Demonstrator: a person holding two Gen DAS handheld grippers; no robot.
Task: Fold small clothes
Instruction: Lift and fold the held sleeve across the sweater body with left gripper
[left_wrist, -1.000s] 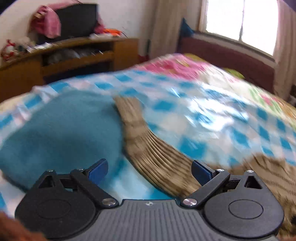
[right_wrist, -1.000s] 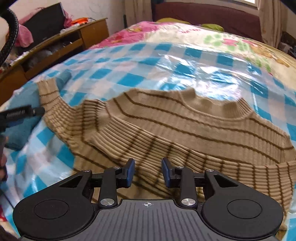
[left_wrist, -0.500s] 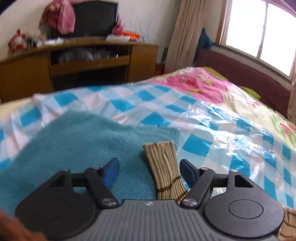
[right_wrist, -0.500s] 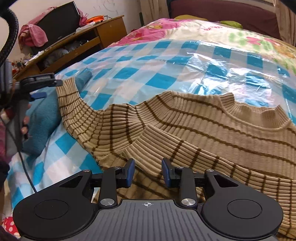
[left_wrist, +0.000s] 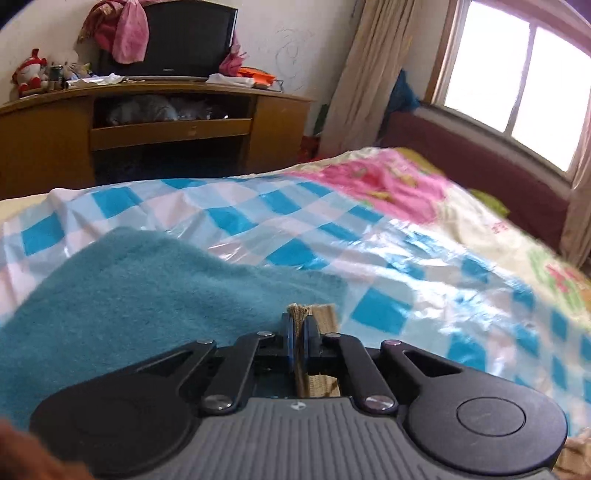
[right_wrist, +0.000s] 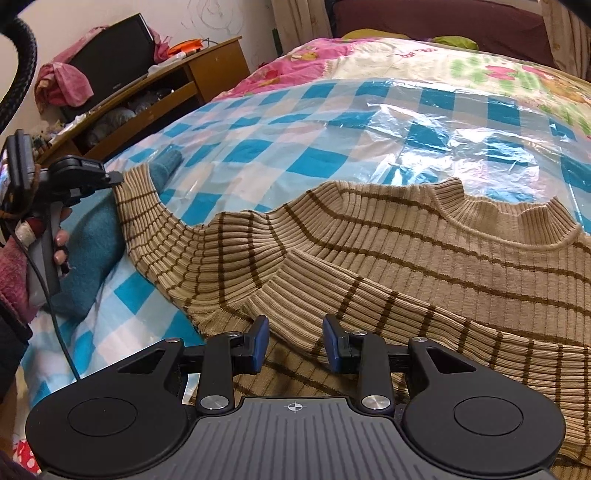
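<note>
On a bed (right_wrist: 424, 122) under a blue-checked plastic sheet, a tan striped sweater (right_wrist: 406, 258) lies spread across the centre and right of the right wrist frame, one sleeve reaching to the left edge. There the left gripper (left_wrist: 299, 334), low in its own frame, pinches the sleeve cuff (left_wrist: 314, 314) over a teal cloth (left_wrist: 147, 295). The right gripper (right_wrist: 295, 343), at the bottom of its frame, hangs over the sweater's folded sleeve, fingers parted, gripping nothing.

Sweater (right_wrist: 424, 266) spread on bed (right_wrist: 369, 110), one sleeve folded across its front, other sleeve (right_wrist: 147, 214) stretching left onto towel (left_wrist: 140, 295) at bed's left edge. Cabinet (left_wrist: 155, 125) beyond bed; window (left_wrist: 517, 74) at right.
</note>
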